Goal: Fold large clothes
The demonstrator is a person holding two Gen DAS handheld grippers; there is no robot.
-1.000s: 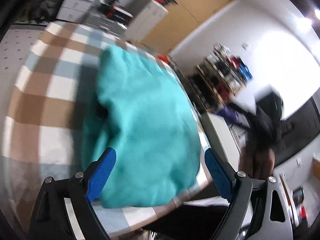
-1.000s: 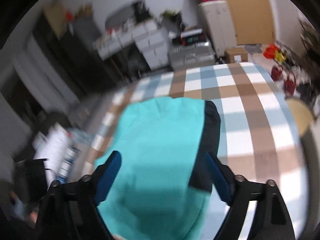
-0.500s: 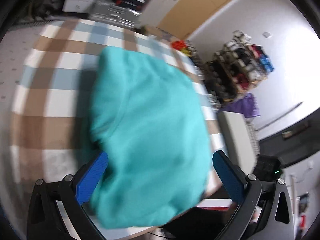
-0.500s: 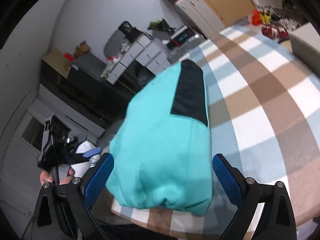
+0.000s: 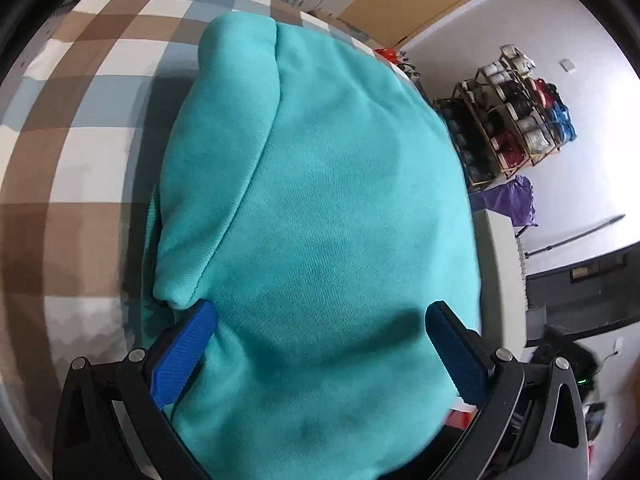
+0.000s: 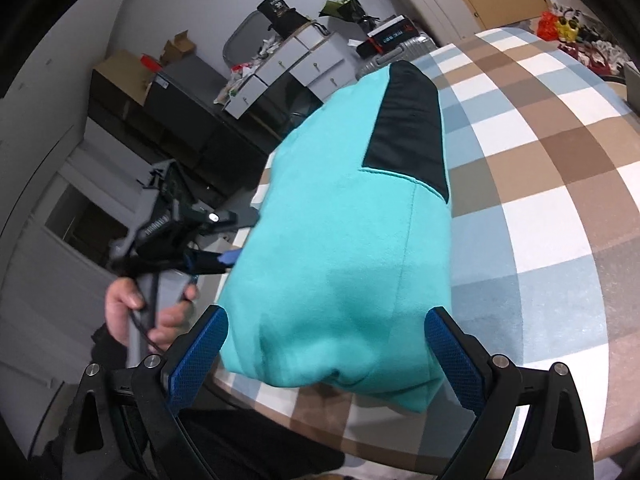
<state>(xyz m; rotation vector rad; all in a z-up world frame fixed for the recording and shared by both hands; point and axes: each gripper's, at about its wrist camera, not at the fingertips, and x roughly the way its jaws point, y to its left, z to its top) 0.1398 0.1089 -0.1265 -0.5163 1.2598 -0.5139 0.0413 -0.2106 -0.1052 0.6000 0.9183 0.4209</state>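
Both grippers have come down closer to the folded bundle since a second ago, so the cloth now fills far more of each view.

From the left wrist, the left gripper (image 5: 322, 344) stands with its jaws spread wide. At the lower left its blue pad (image 5: 182, 354) touches the near edge of the teal sweatshirt (image 5: 320, 200), just under a folded flap; the other pad, at the lower right, lies over the cloth, and whether it presses cannot be told. Nothing is clamped. The sweatshirt runs from the bottom centre up to the top centre, lying folded on the checked tablecloth (image 5: 72, 120) that shows at the left and upper left. A rack of spools (image 5: 516, 112) stands at the upper right.

From the right wrist, a hand (image 6: 140, 312) at the middle left holds the left gripper, its tips against the sweatshirt's left edge. The right gripper (image 6: 326, 350) is wide open too, hovering at the bottom centre with the sweatshirt's near end between and beyond its pads, not gripped. A black panel (image 6: 408, 120) on the sweatshirt sits at the upper centre. The tablecloth stretches off to the right.
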